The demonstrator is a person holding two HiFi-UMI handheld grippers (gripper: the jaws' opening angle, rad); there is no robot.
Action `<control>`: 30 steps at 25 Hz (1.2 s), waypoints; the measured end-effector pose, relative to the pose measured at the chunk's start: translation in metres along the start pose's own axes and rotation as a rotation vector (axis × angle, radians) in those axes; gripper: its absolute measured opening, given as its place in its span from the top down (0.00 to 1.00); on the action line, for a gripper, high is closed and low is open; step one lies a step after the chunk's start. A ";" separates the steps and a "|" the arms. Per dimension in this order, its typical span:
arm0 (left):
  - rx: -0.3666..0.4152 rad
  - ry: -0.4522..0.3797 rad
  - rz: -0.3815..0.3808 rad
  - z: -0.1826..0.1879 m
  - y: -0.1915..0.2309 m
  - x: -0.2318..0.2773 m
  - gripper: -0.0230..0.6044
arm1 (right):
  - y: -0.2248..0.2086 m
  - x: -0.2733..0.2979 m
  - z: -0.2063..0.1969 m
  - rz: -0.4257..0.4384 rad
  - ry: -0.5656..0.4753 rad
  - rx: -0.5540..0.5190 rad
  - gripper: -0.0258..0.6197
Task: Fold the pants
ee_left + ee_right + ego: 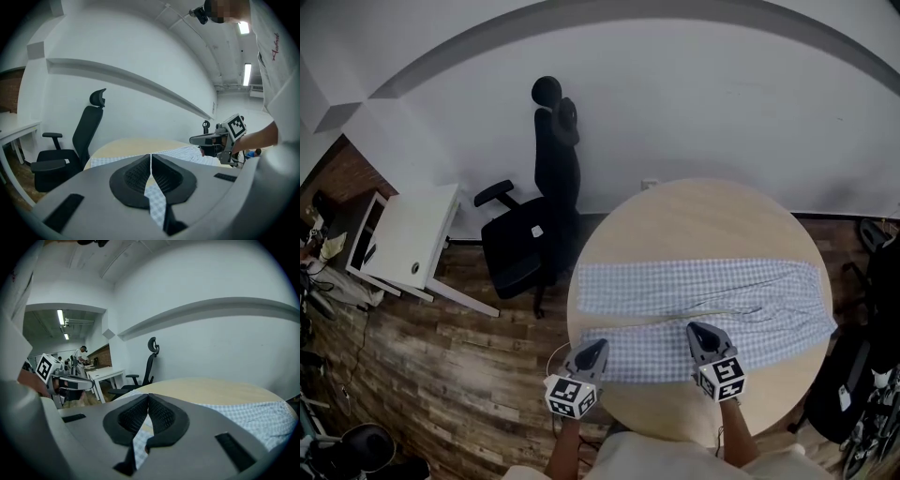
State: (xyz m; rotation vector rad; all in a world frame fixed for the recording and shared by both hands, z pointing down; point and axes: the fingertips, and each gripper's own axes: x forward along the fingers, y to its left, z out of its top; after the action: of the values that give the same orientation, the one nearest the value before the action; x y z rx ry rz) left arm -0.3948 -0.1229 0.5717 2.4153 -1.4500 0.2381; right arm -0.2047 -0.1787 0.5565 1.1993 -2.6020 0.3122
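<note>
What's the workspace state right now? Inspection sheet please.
Surface: round wooden table, carrying only the job's cloth.
Job's things: checked pants spread flat across the table; the right end seems to overhang the rim.
Clutter: nothing seen.
Grippers: left gripper and right gripper are both shut on the pants' near edge.
Cables: pale loop beside the left gripper, likely a cable.
Surroundings: black office chair beyond the table, white desk to the left, wood floor.
</note>
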 end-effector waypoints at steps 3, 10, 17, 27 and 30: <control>0.017 0.010 -0.013 0.006 0.034 0.020 0.90 | -0.019 0.021 0.009 -0.029 0.015 -0.031 0.91; 0.150 0.112 -0.051 0.016 0.113 0.064 0.90 | -0.065 0.065 0.011 -0.051 0.091 -0.114 0.91; 0.357 0.293 -0.068 0.015 0.191 0.114 0.90 | -0.096 0.117 0.005 0.024 0.212 -0.348 0.91; 0.605 0.609 -0.248 -0.024 0.240 0.179 0.90 | -0.156 0.186 -0.054 0.203 0.597 -0.682 0.91; 0.654 0.675 -0.317 -0.034 0.243 0.195 0.90 | -0.176 0.193 -0.080 0.274 0.747 -0.752 0.91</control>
State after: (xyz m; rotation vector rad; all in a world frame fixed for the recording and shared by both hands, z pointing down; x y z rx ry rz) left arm -0.5159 -0.3790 0.7053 2.5623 -0.7325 1.4673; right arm -0.1791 -0.4044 0.7095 0.3560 -1.9096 -0.1533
